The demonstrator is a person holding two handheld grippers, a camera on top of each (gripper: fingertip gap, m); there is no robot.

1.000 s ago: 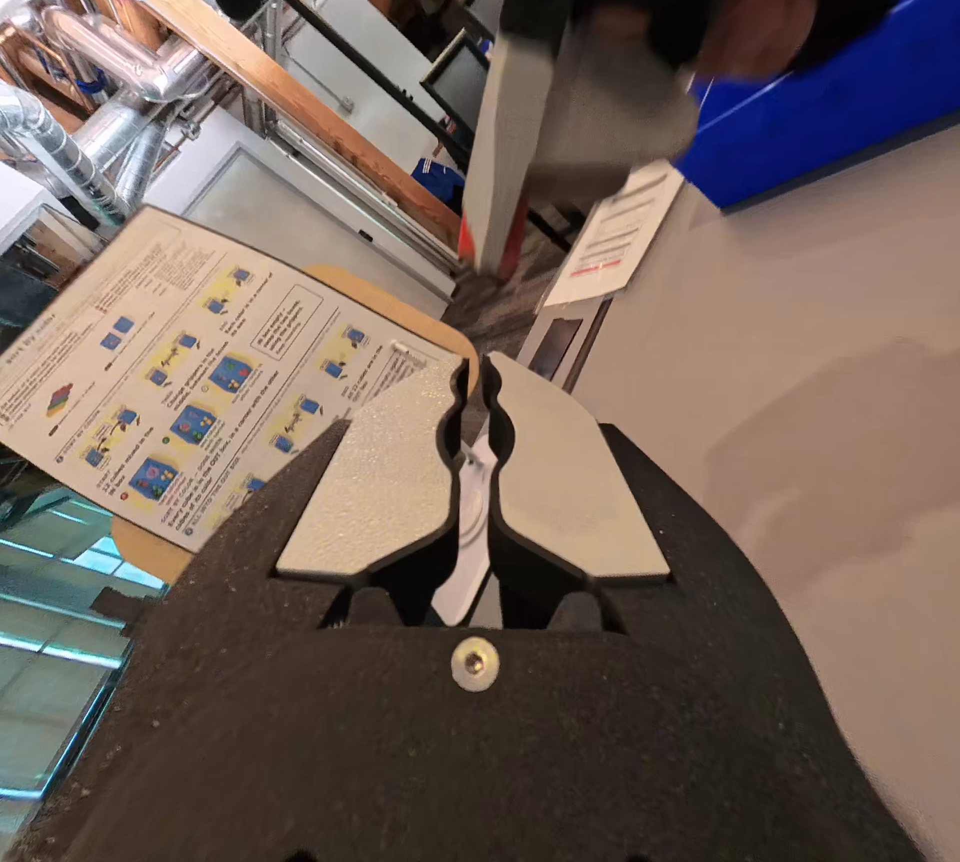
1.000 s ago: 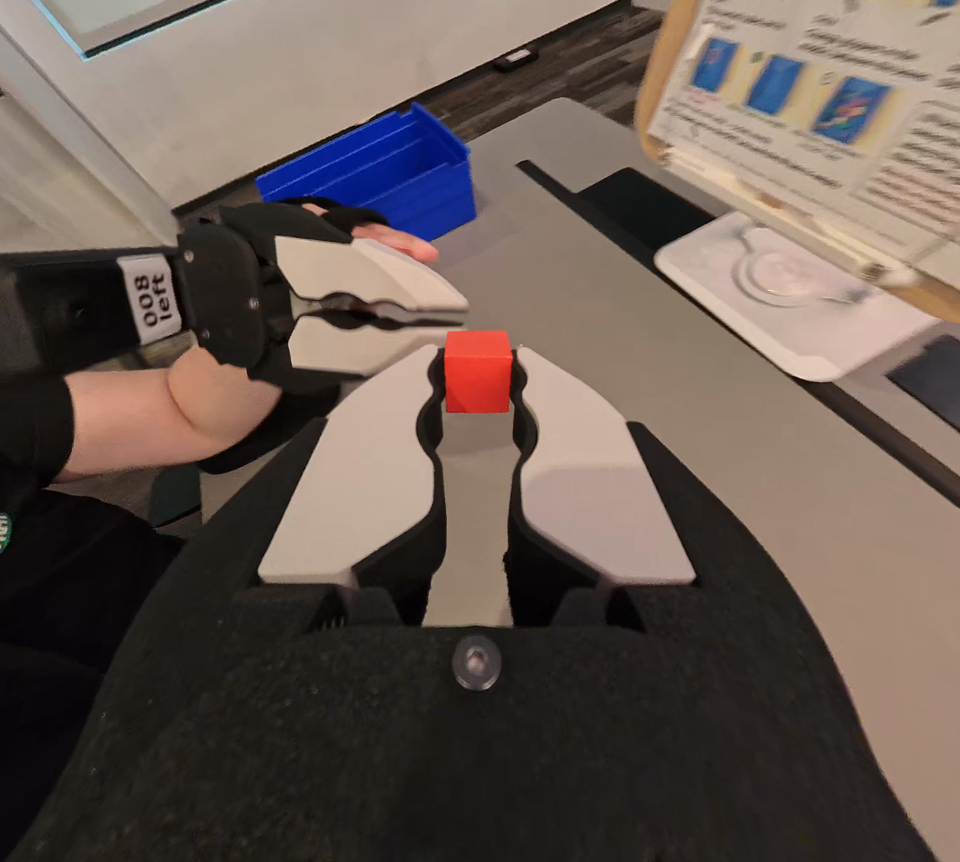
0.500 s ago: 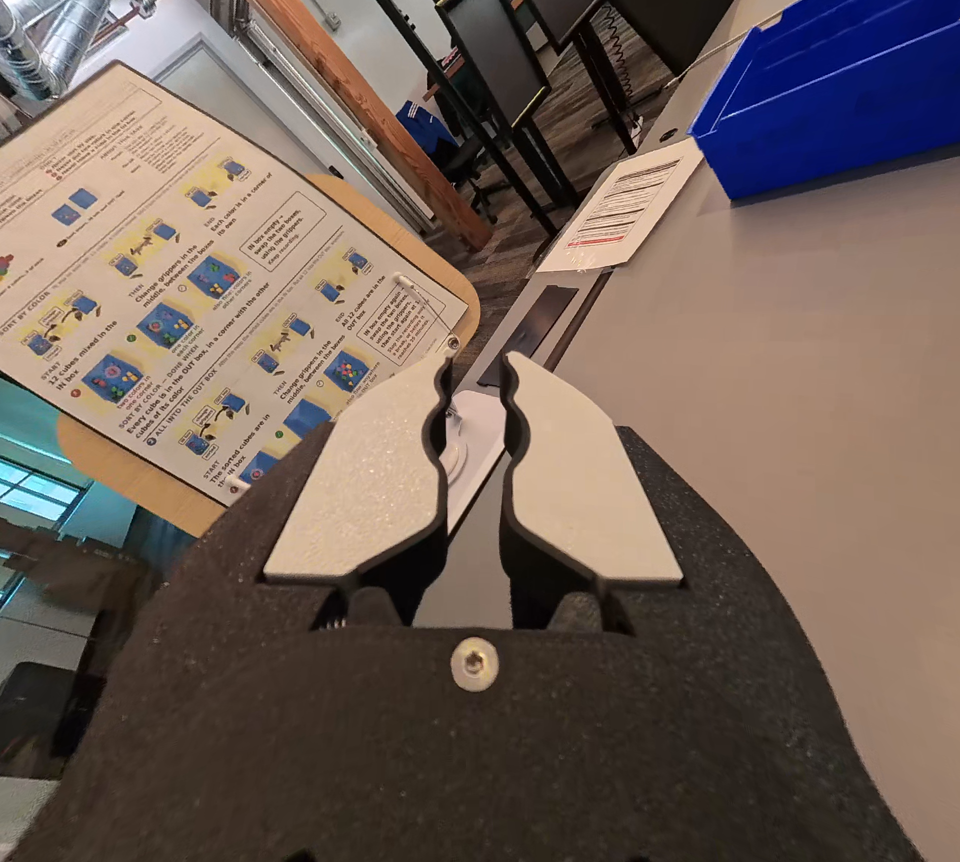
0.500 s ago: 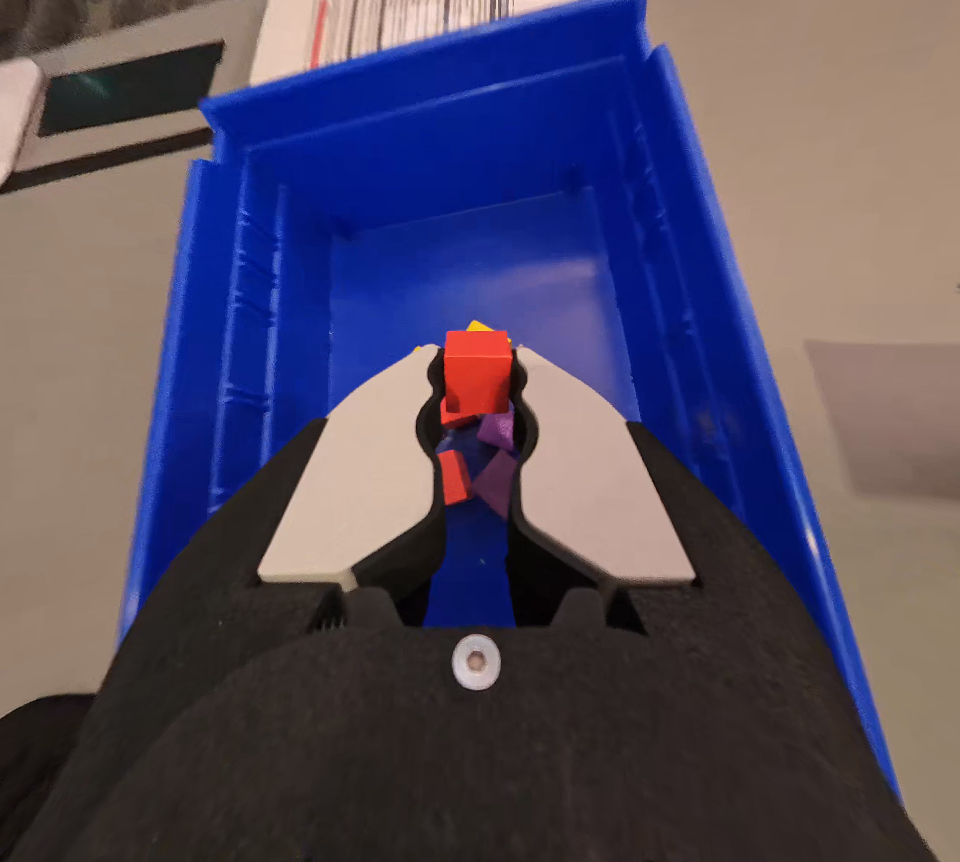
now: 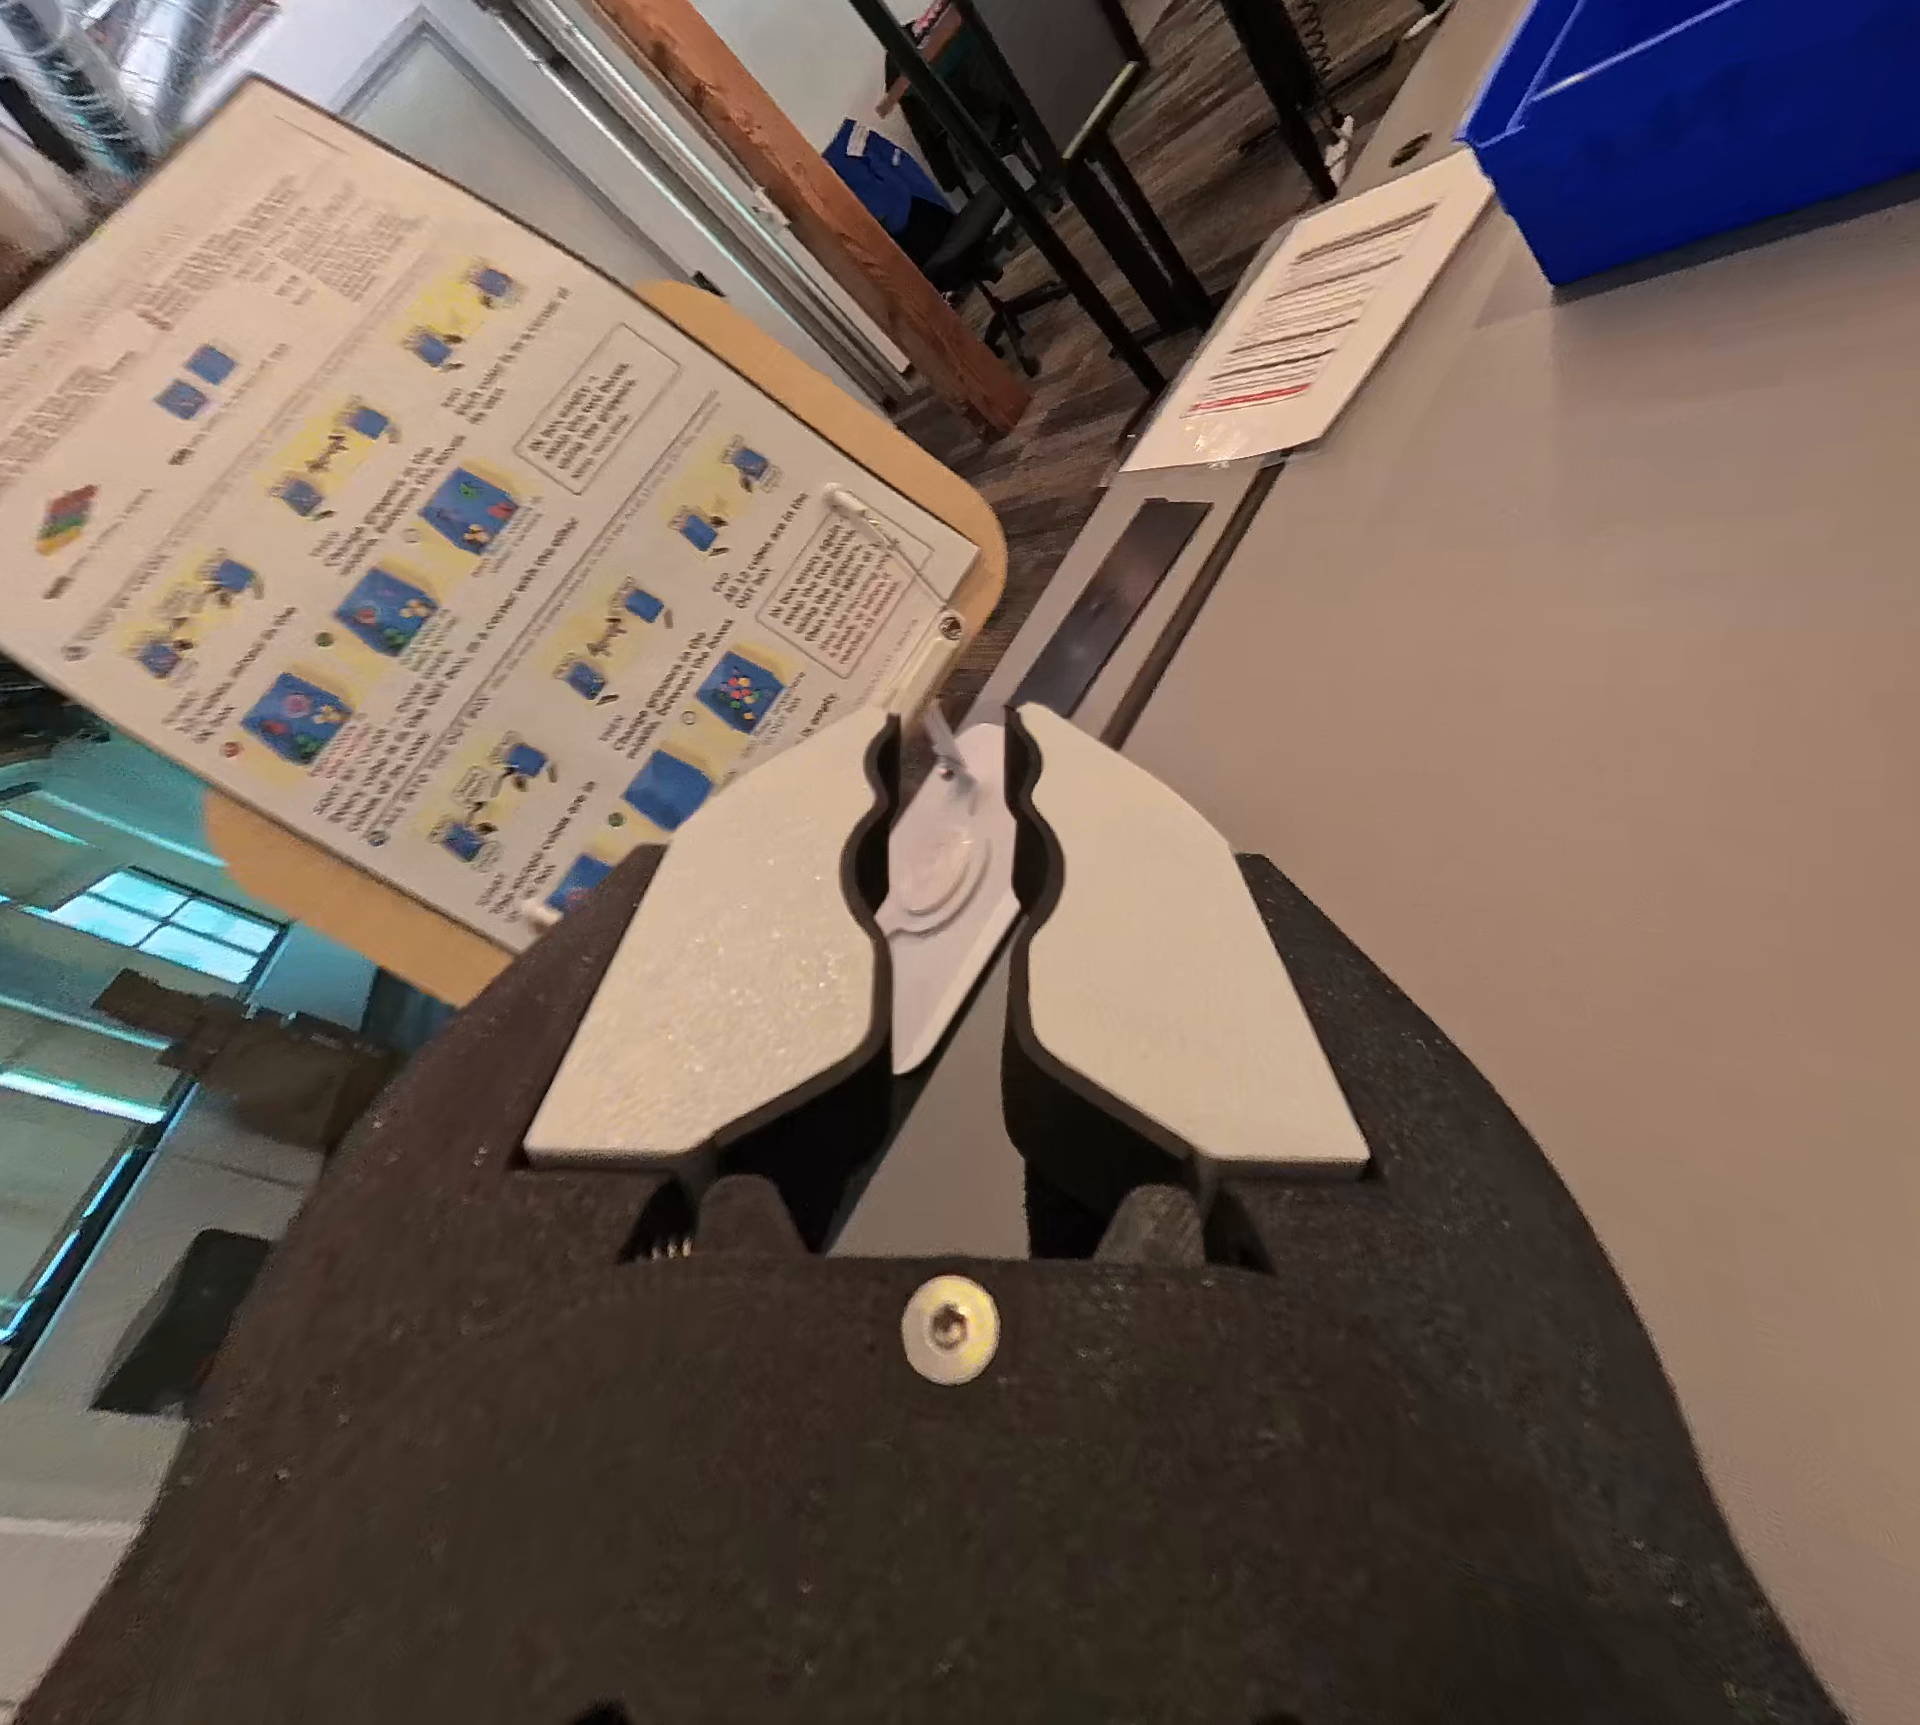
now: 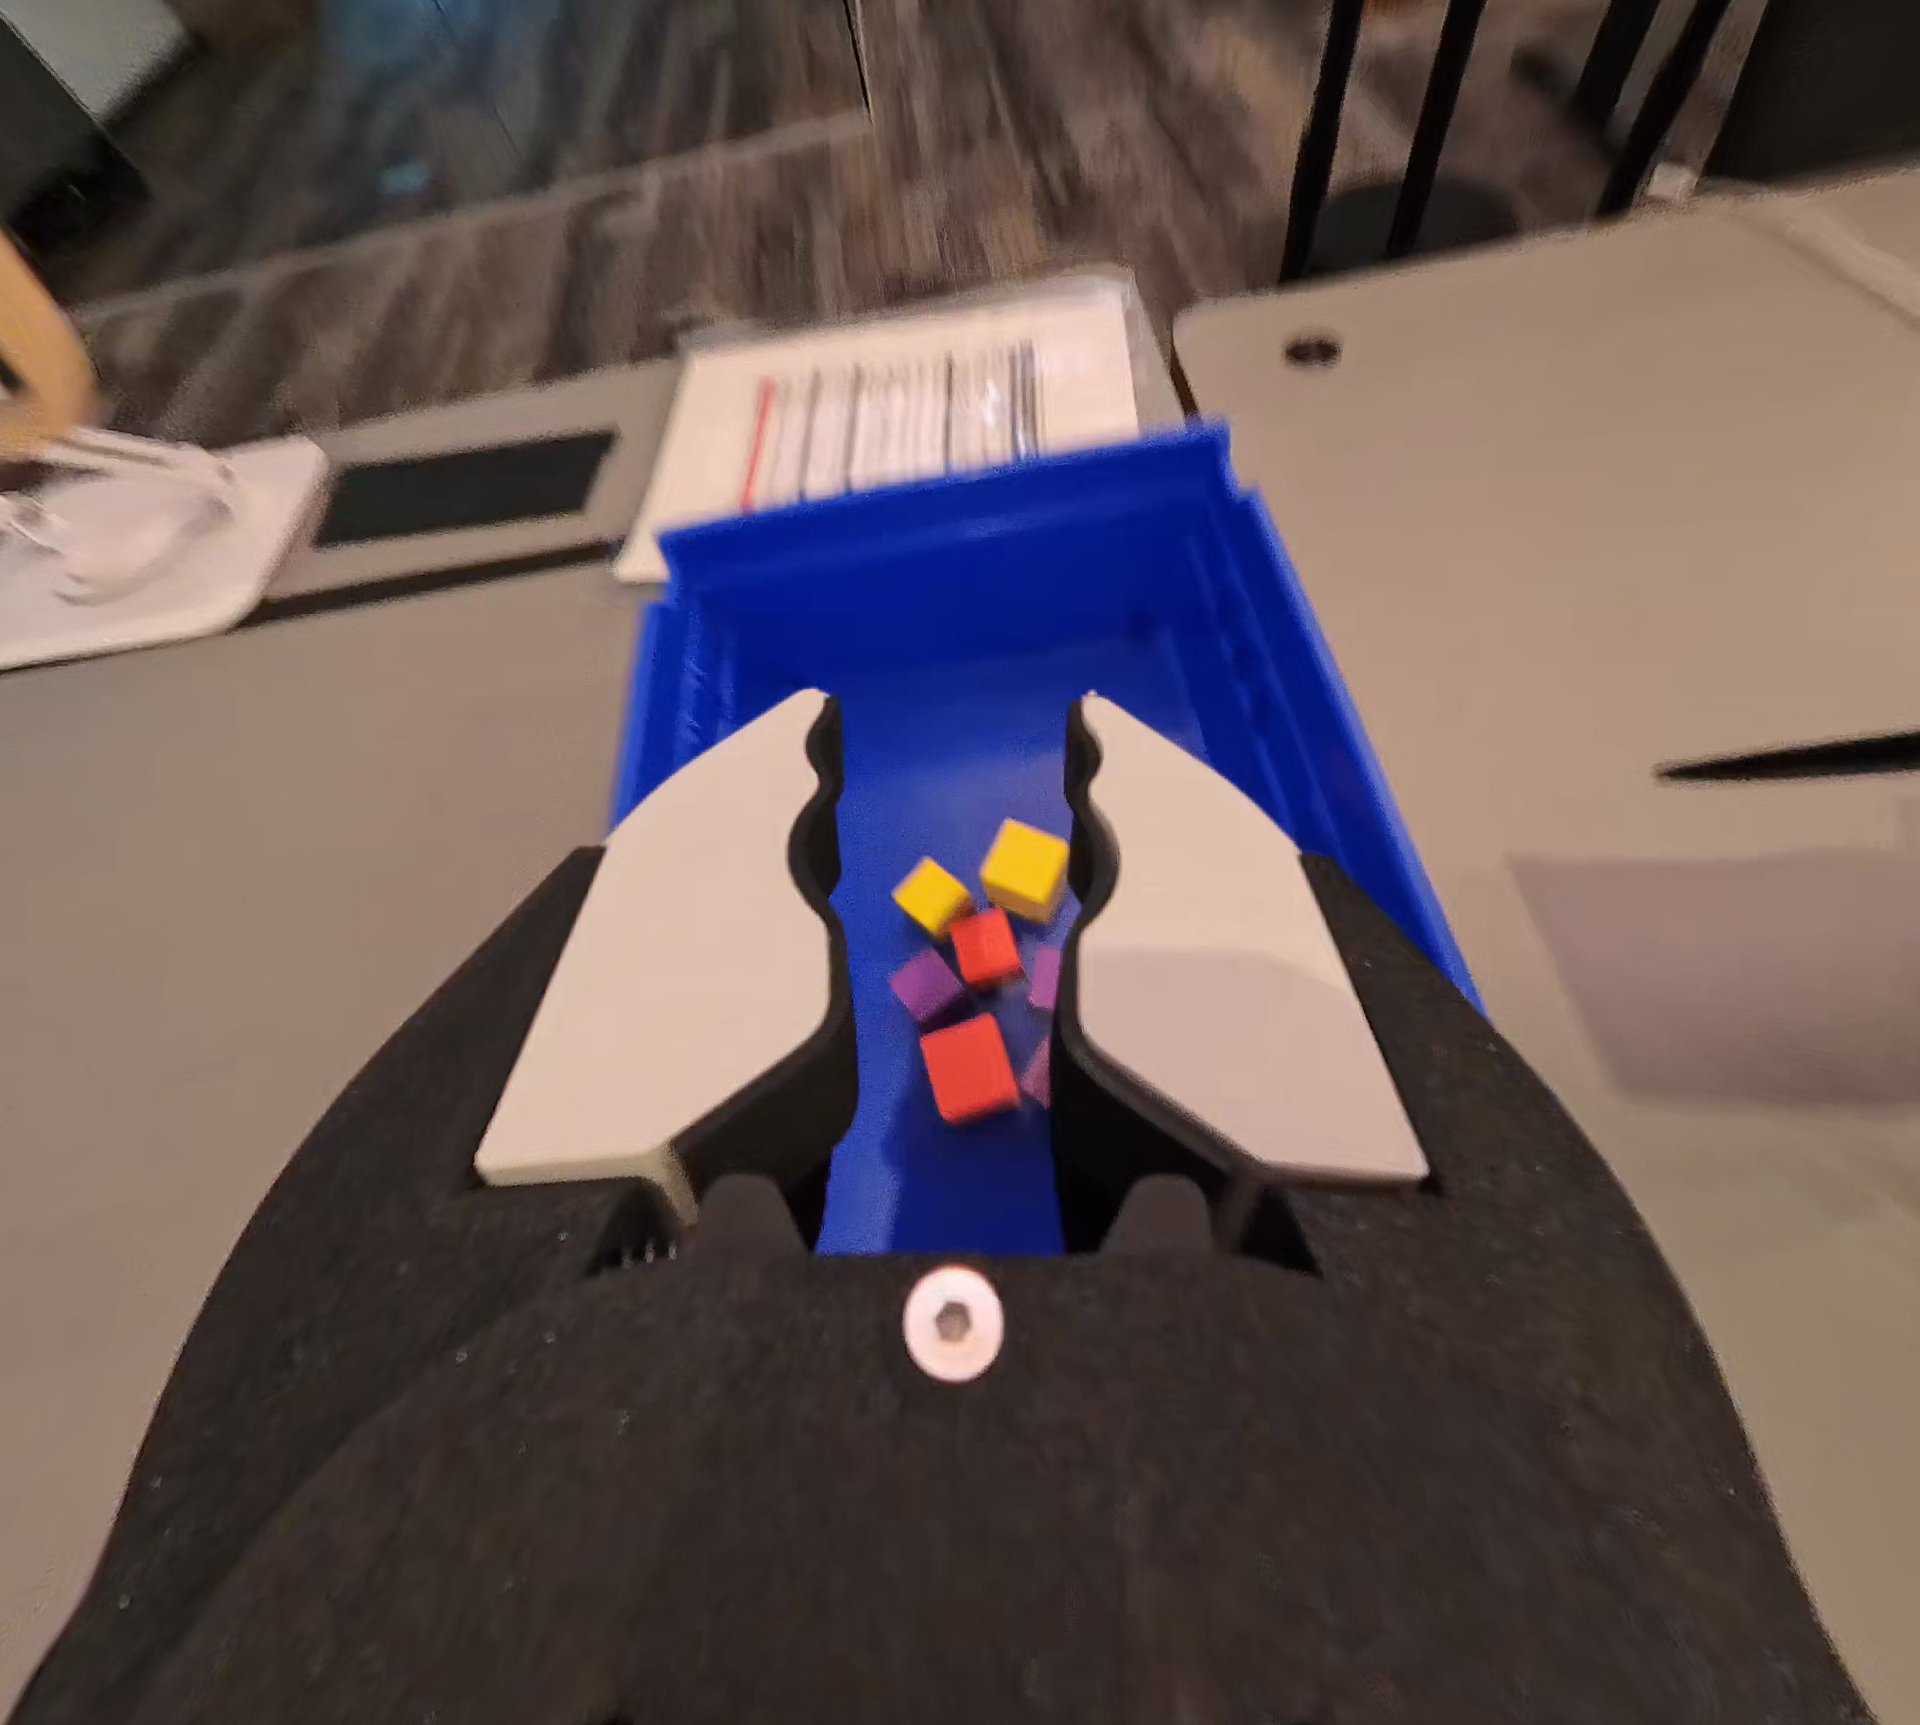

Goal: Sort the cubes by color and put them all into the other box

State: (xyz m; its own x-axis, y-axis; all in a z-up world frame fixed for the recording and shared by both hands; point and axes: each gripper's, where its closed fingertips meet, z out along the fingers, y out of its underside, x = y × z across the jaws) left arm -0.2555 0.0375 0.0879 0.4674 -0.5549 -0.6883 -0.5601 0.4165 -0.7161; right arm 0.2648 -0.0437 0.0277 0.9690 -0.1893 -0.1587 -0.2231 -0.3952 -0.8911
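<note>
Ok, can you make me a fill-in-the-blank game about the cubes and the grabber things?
1. The cubes lie inside a box coloured ____.
2. The right gripper over the box is ____ and holds nothing.
3. The two cubes farthest from the camera, one beside the other, are ____.
4. The left gripper has ____ between its fingers.

Missing words: blue; open; yellow; nothing

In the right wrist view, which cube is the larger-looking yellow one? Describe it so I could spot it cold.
Start at the blue box on the grey table, seen between the open right gripper. Its cluster of small cubes holds two yellow ones at the far end. The larger-looking yellow cube is the right one, near the right finger, beside the smaller-looking yellow cube and beyond a red cube.
</note>
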